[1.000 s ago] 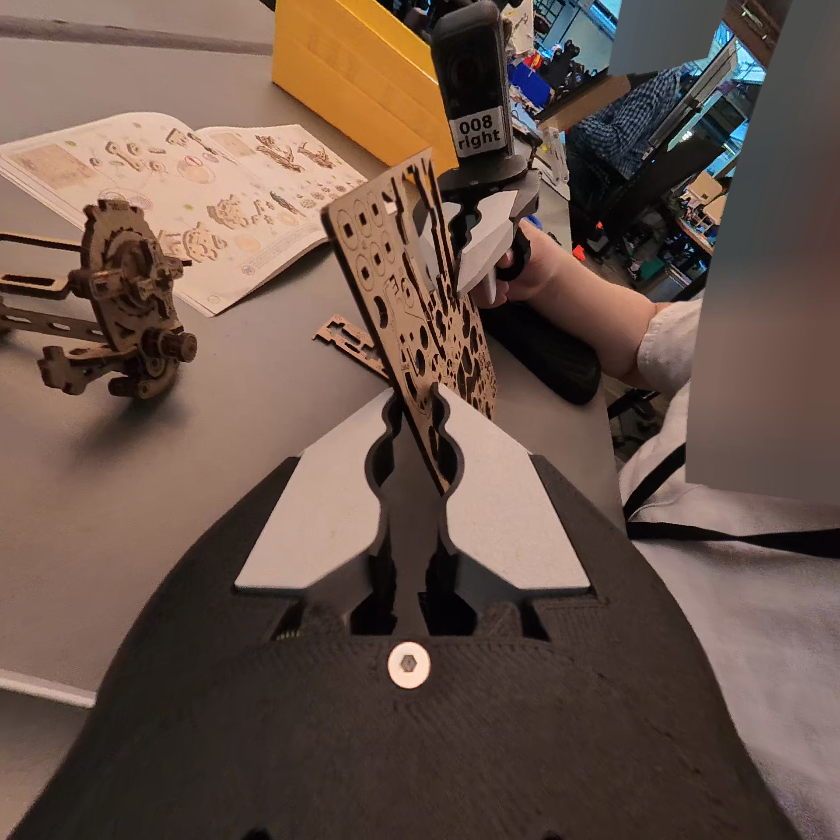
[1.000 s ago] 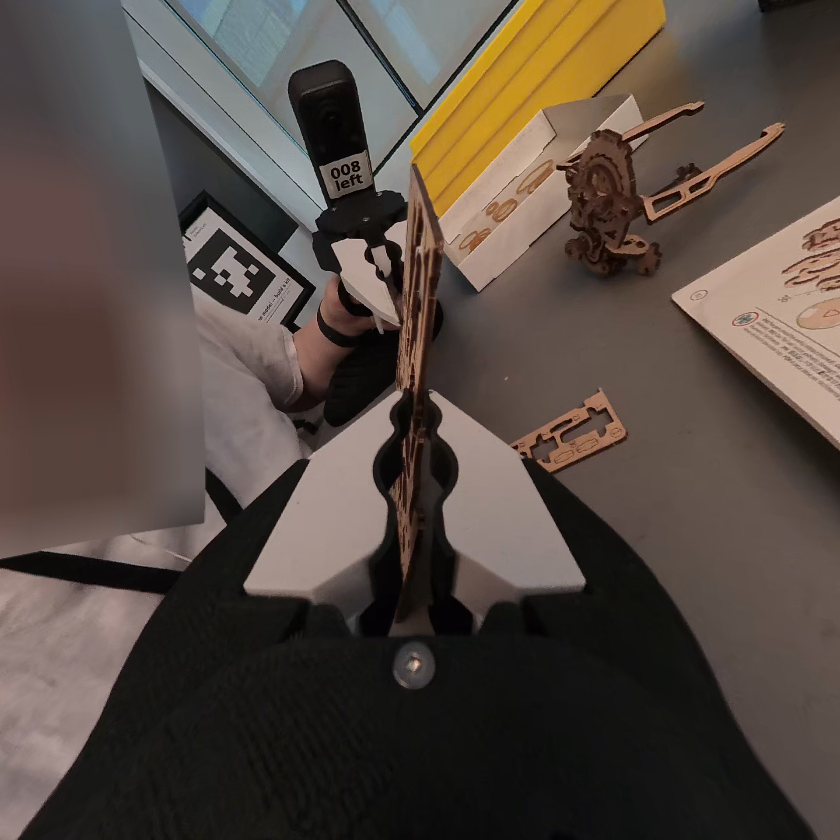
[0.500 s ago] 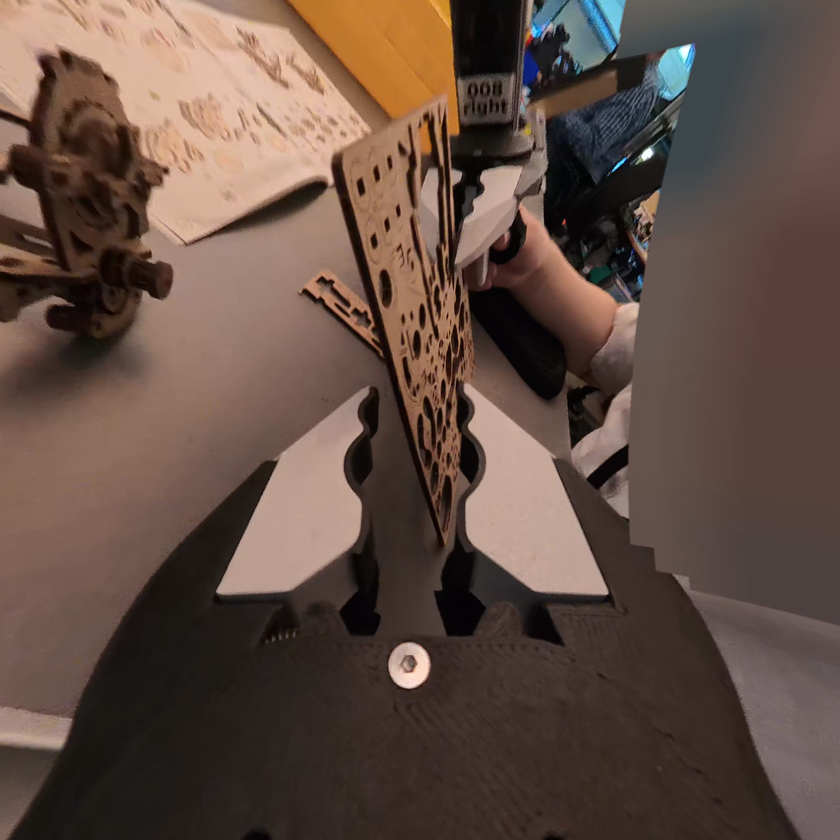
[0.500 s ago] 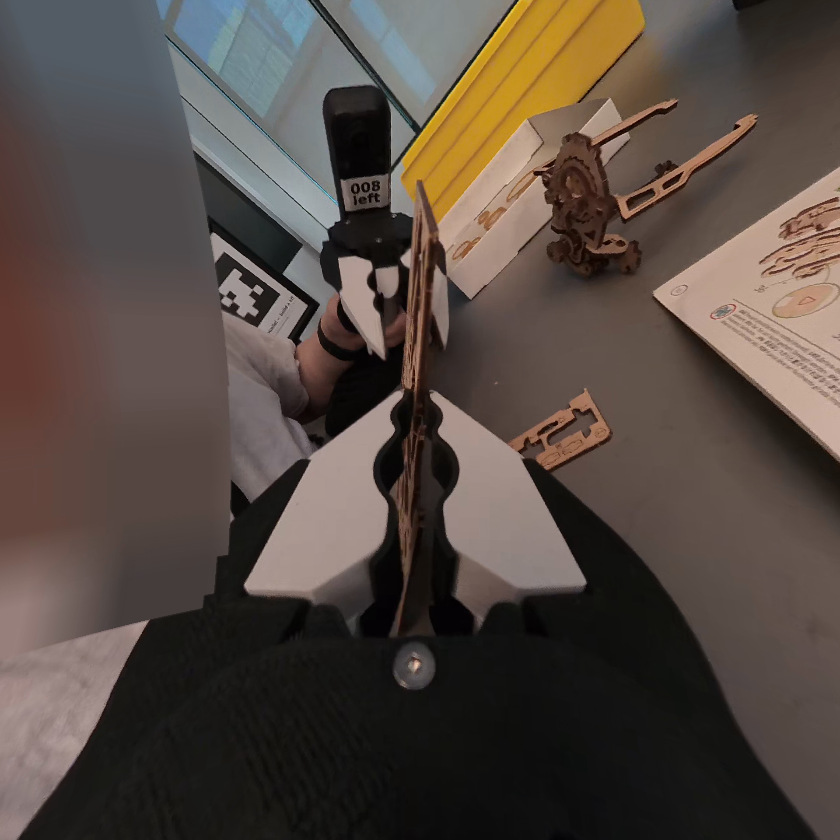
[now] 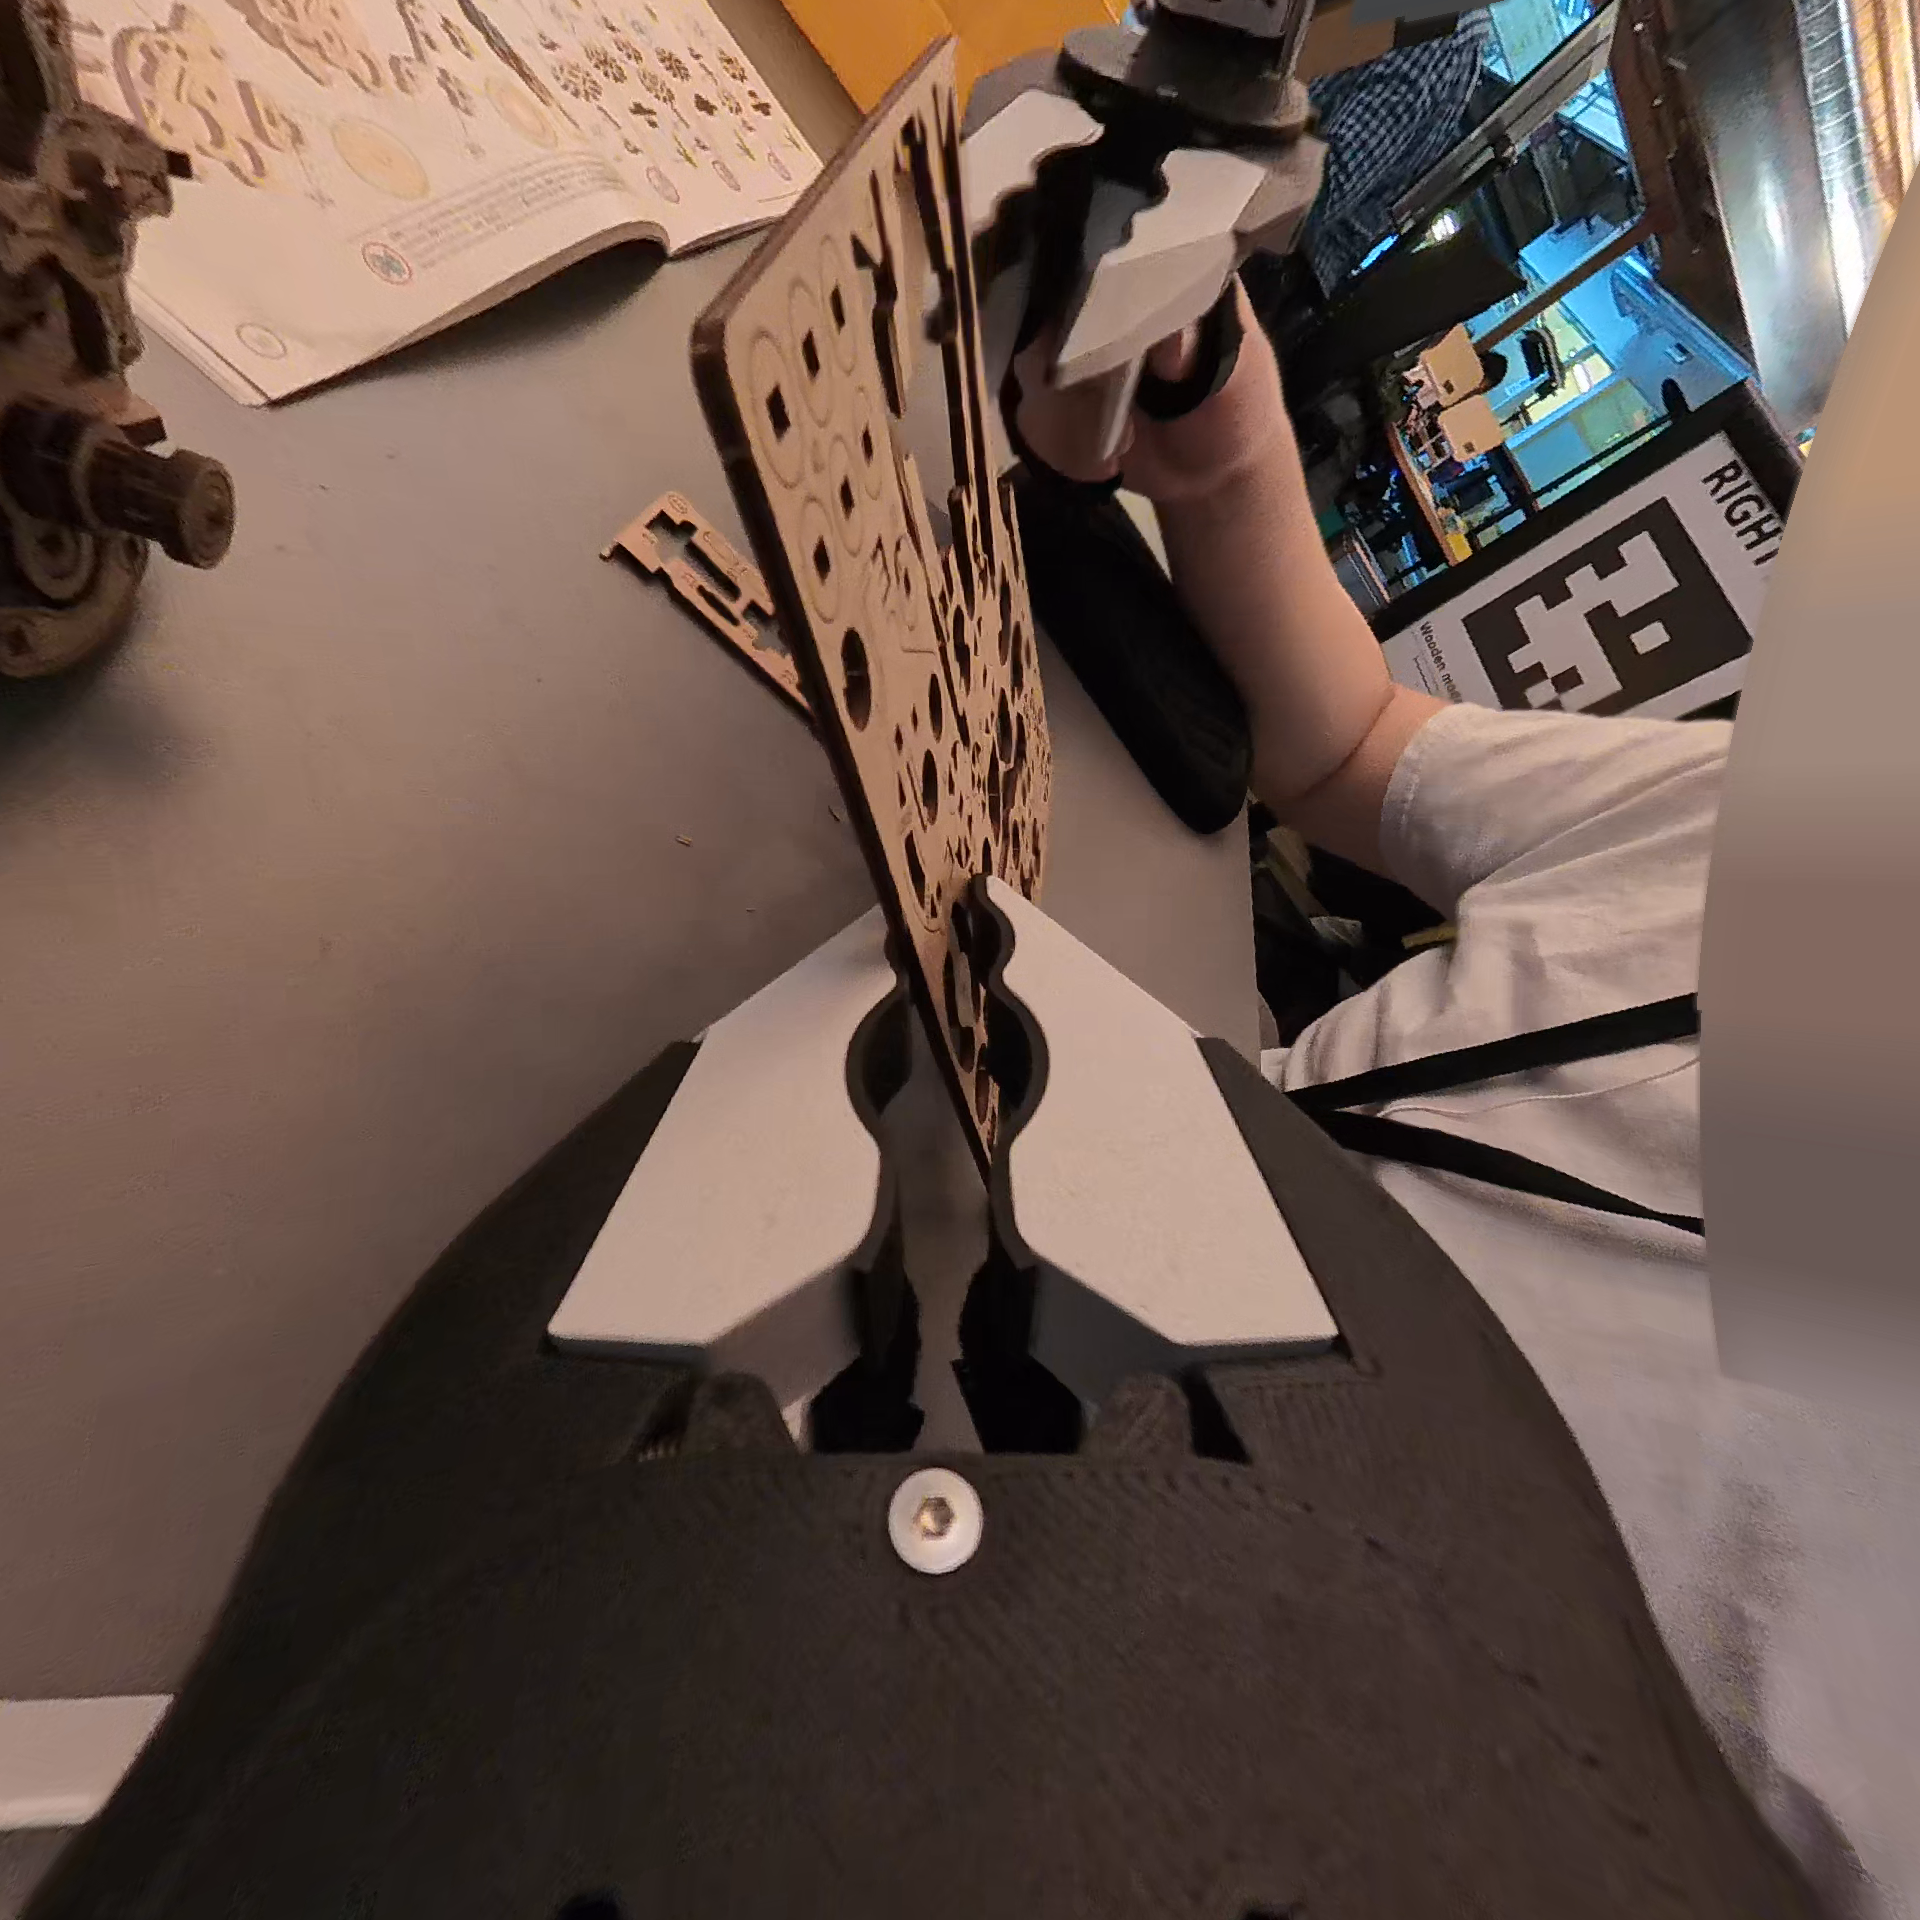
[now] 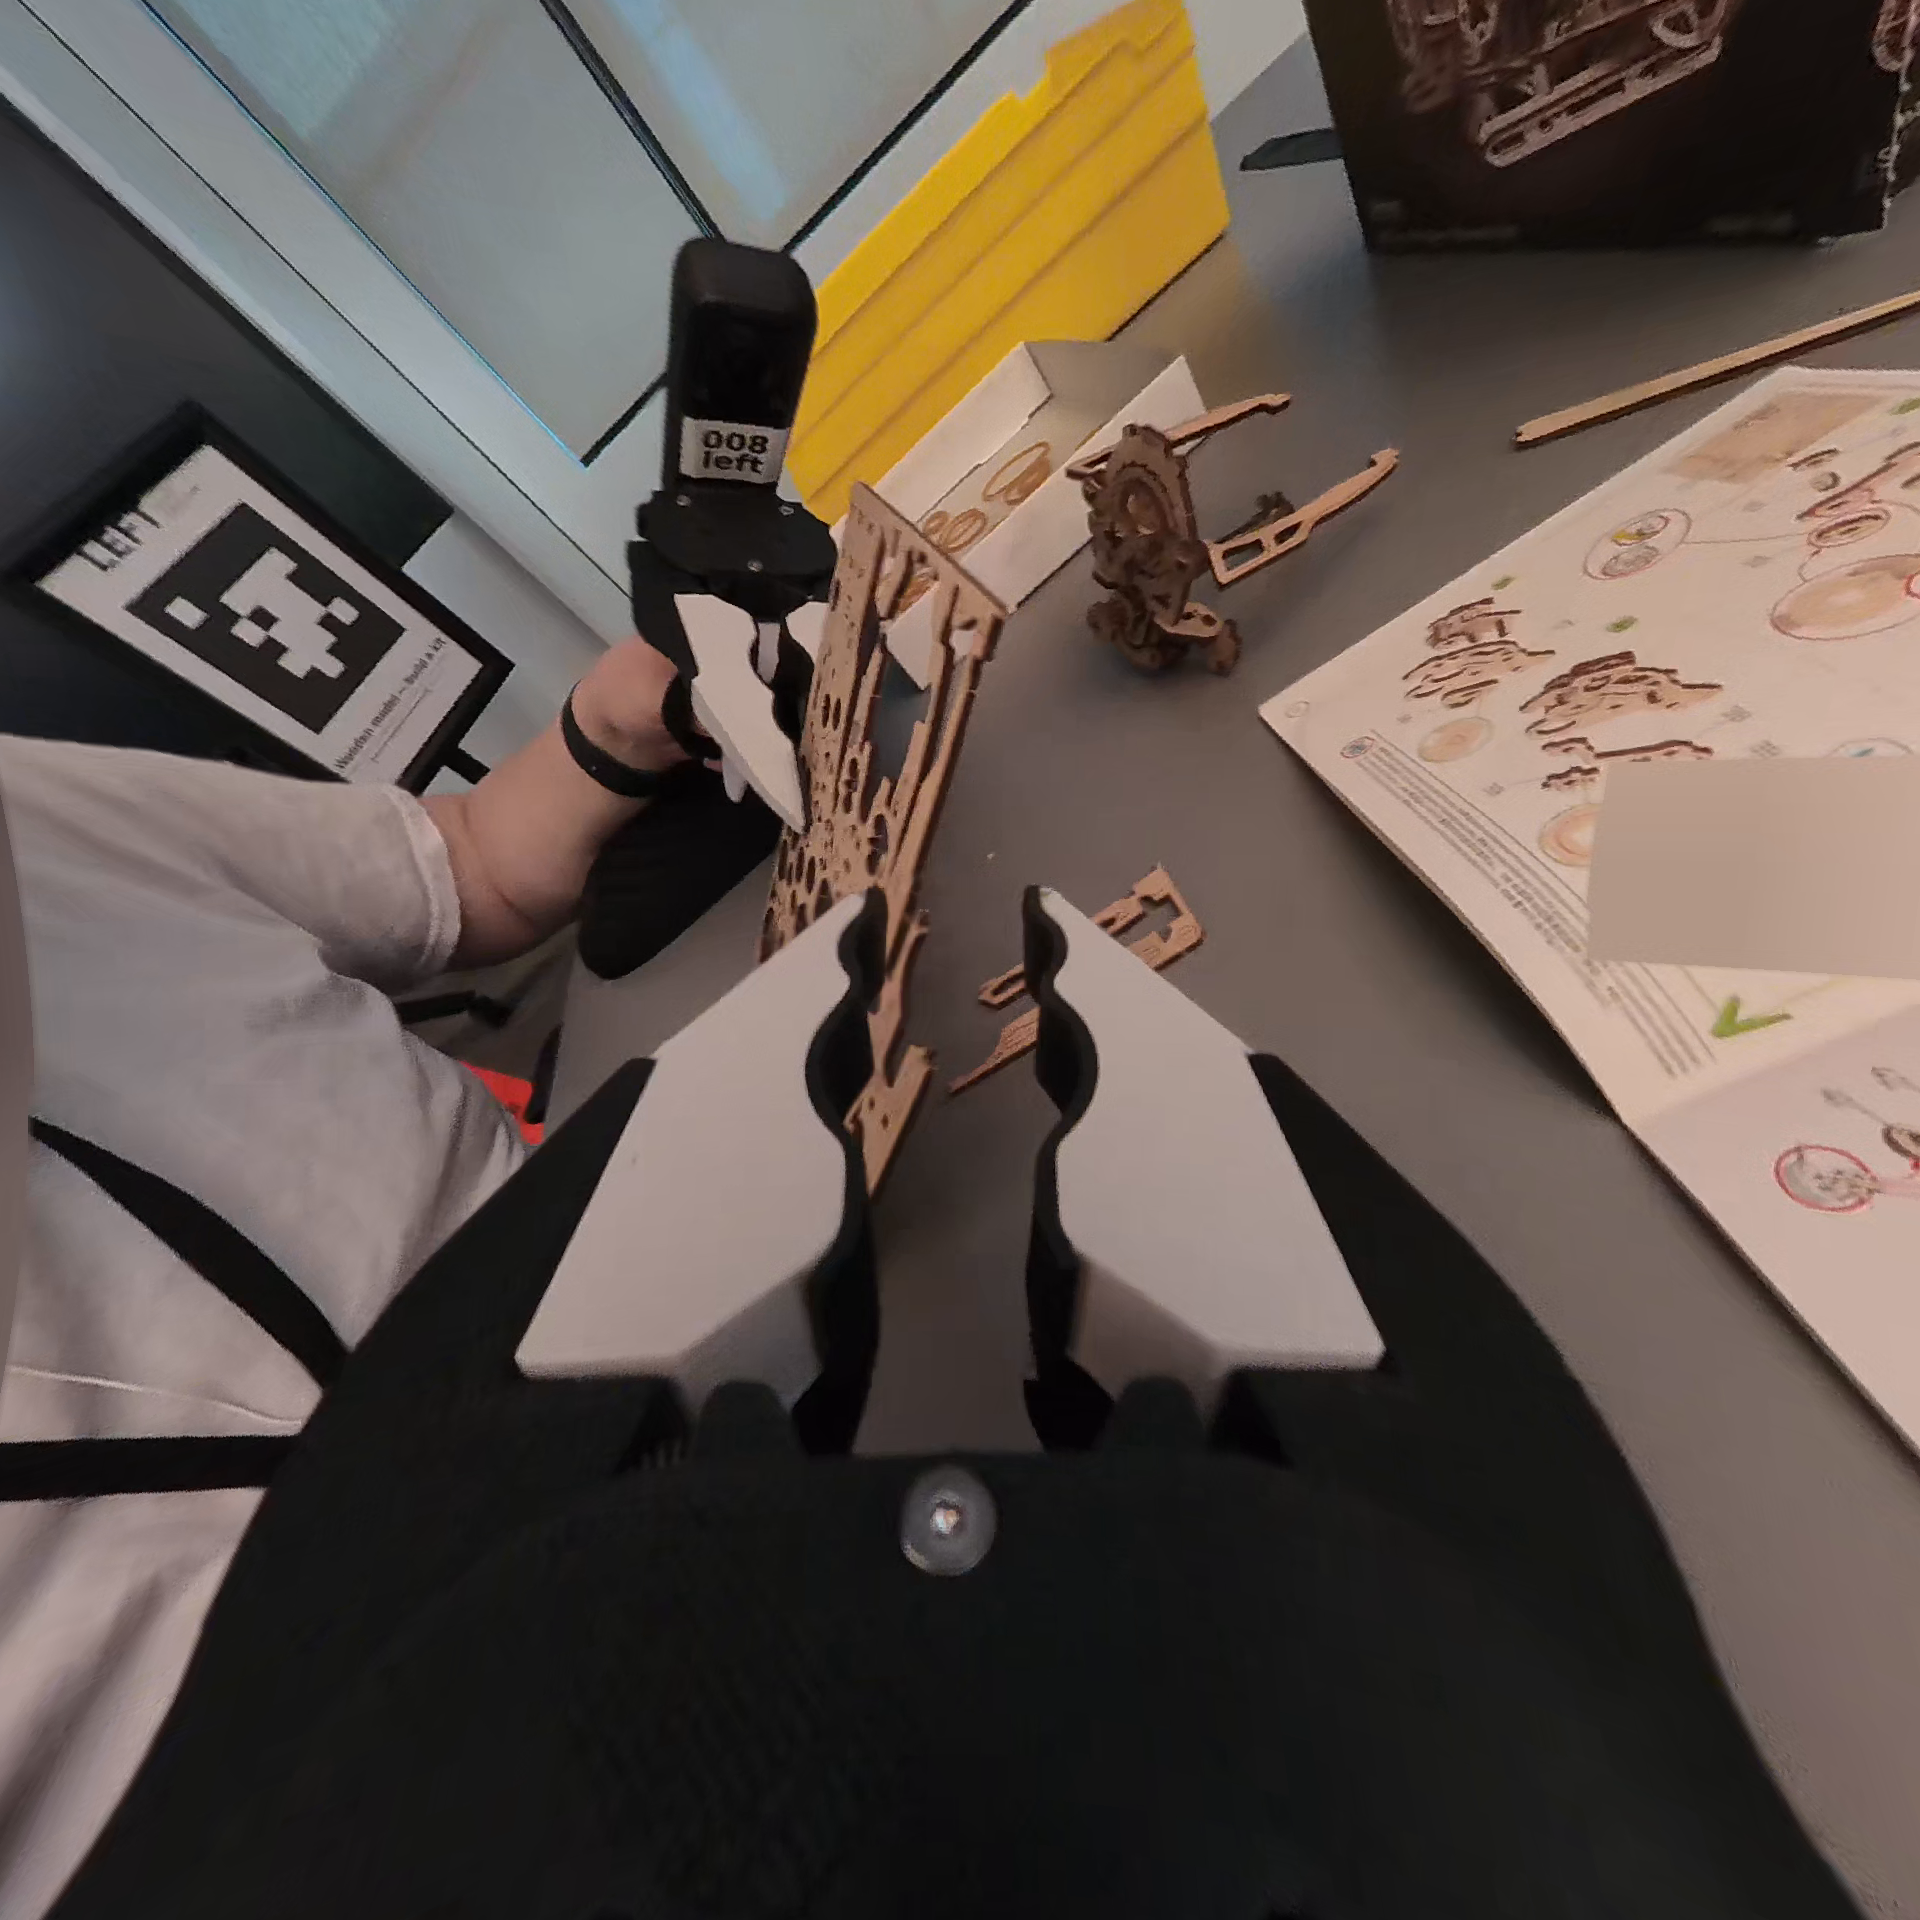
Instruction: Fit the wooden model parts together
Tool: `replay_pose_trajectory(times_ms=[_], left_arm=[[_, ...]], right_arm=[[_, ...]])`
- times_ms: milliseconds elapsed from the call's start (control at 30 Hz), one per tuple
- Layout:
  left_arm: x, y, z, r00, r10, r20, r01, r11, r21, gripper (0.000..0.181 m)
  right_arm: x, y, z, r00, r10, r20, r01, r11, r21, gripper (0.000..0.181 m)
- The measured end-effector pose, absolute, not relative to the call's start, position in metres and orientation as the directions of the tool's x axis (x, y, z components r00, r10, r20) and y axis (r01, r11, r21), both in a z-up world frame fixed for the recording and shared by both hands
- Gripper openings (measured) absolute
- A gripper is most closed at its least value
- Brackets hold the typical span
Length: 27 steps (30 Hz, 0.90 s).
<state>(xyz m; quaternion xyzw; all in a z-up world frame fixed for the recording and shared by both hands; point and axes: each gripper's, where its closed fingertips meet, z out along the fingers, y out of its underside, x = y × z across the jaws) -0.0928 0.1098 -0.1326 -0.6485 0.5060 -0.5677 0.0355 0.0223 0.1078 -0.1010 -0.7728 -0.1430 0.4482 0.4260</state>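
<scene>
A laser-cut wooden parts sheet (image 5: 883,520) stands on edge above the grey table. My left gripper (image 5: 935,909) is shut on its near lower corner. In the right wrist view the sheet (image 6: 894,748) leans against the inner side of my right gripper's left finger. My right gripper (image 6: 945,904) is open, jaws spread, not clamping the sheet. It also shows in the left wrist view (image 5: 1055,395), open beside the sheet's far edge. A part-built wooden gear model (image 6: 1143,551) stands farther back. A small loose wooden frame piece (image 6: 1132,930) lies flat on the table.
An open instruction booklet (image 6: 1610,727) lies at the right. A white box (image 6: 1039,468), a yellow box (image 6: 1018,239) and a dark kit box (image 6: 1610,114) stand at the back. A thin wooden stick (image 6: 1714,374) lies by the booklet. The table edge and the person's torso are at the left. There is about 12 cm between the tips of the two grippers.
My right gripper, shut on the sheet before, has opened and let it go. My left gripper has closed on the sheet's corner. The sheet has turned more face-on to the right camera.
</scene>
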Motion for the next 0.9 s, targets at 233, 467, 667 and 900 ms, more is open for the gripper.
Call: replay_pose_trajectory(times_ms=[233, 467, 667, 900], left_arm=[[-0.094, 0.112, -0.133, -0.146, -0.728, 0.67, -0.616, -0.463, -0.637, 0.005], [-0.095, 0.113, -0.131, -0.164, -0.712, 0.683, -0.613, -0.469, -0.636, 0.004], [-0.096, 0.11, -0.129, -0.202, -0.736, 0.646, -0.612, -0.421, -0.67, 0.005], [-0.097, 0.114, -0.129, -0.199, -0.714, 0.672, -0.615, -0.443, -0.653, 0.004]], right_arm=[[0.018, 0.076, -0.136, 0.564, 0.557, -0.61, -0.048, -0.715, -0.698, 0.023], [0.008, 0.061, -0.135, 0.489, 0.585, -0.647, 0.011, -0.746, -0.666, 0.022], [-0.009, 0.056, -0.146, 0.529, 0.508, -0.68, 0.02, -0.808, -0.589, 0.015], [-0.008, 0.056, -0.142, 0.513, 0.513, -0.688, 0.004, -0.803, -0.595, 0.01]])
